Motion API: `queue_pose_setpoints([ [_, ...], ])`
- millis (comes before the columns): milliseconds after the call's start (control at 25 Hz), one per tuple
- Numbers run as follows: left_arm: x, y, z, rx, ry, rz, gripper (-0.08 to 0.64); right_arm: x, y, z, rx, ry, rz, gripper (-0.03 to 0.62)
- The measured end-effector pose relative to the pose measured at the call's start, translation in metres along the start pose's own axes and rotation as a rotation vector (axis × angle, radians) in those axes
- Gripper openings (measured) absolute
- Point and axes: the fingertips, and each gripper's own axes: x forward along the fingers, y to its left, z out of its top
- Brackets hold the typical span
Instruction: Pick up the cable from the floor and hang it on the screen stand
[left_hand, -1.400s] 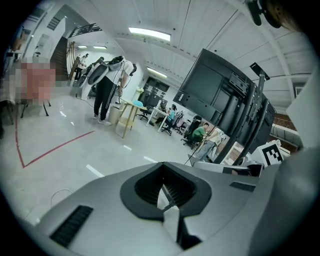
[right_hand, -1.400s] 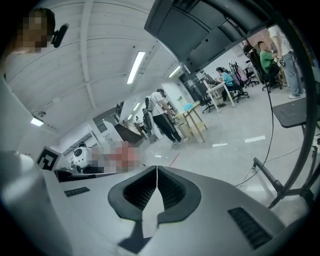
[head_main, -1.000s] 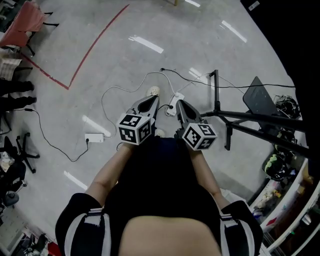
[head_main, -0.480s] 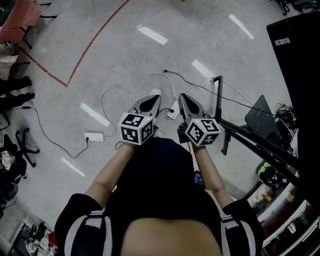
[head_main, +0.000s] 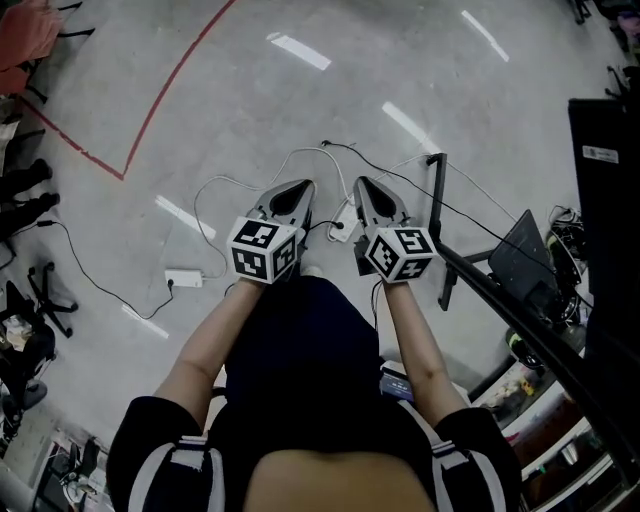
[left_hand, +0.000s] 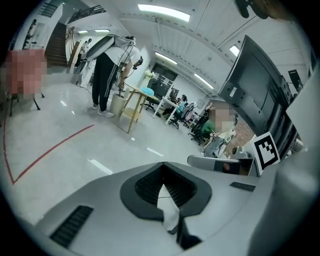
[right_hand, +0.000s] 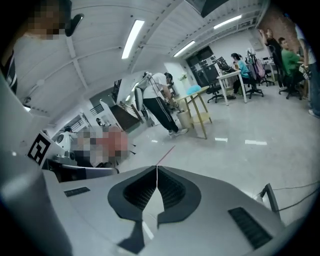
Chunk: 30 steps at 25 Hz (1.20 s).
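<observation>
A thin white cable (head_main: 300, 152) loops over the grey floor, between a white adaptor (head_main: 186, 277) at the left and a white plug block (head_main: 345, 222) that shows between my two grippers. My left gripper (head_main: 292, 190) (left_hand: 162, 165) hangs over the loop, its jaws shut and empty. My right gripper (head_main: 366, 186) (right_hand: 157, 167) hangs beside the plug block, also shut with nothing held. The black screen stand's floor leg (head_main: 437, 200) stands just right of the right gripper. Its dark screen (head_main: 610, 200) fills the right edge.
A thin black cable (head_main: 470, 215) runs from the white loop to the stand. A red tape line (head_main: 150, 110) crosses the floor at the upper left. Office chairs (head_main: 25, 330) stand at the left, and cluttered shelves (head_main: 540, 400) at the lower right. People and a wooden stool (left_hand: 131, 107) are far off.
Both grippers have moved forward and a little down, side by side. The white cable and plug block now lie closer to their tips. The stand's leg and screen are nearer on the right.
</observation>
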Motion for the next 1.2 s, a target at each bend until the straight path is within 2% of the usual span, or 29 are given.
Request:
queue_pose_setpoints([
  [120,0.022,0.024,0.000,-0.005,0.014,0.005,0.008,0.030,-0.013,-0.004,-0.025,0.041,0.006,0.023],
  [480,0.079,0.081,-0.013,0.048,0.066,-0.019,0.008,0.094,-0.061,-0.034,0.011,0.122,0.014,0.023],
  [680,0.113,0.103,-0.023,0.103,0.076,-0.078,0.008,0.125,-0.091,-0.054,-0.030,0.139,0.006,0.023],
  [840,0.144,0.109,-0.042,0.120,0.081,-0.138,0.008,0.146,-0.115,-0.069,-0.077,0.148,0.007,0.023],
  [920,0.162,0.111,-0.054,0.157,0.081,-0.174,0.008,0.158,-0.126,-0.079,-0.092,0.149,0.016,0.023],
  [1040,0.191,0.120,-0.075,0.234,0.095,-0.214,0.008,0.175,-0.144,-0.104,-0.100,0.163,0.023,0.023],
  [1200,0.224,0.136,-0.111,0.229,0.135,-0.272,0.008,0.193,-0.170,-0.148,-0.146,0.205,0.035,0.023],
])
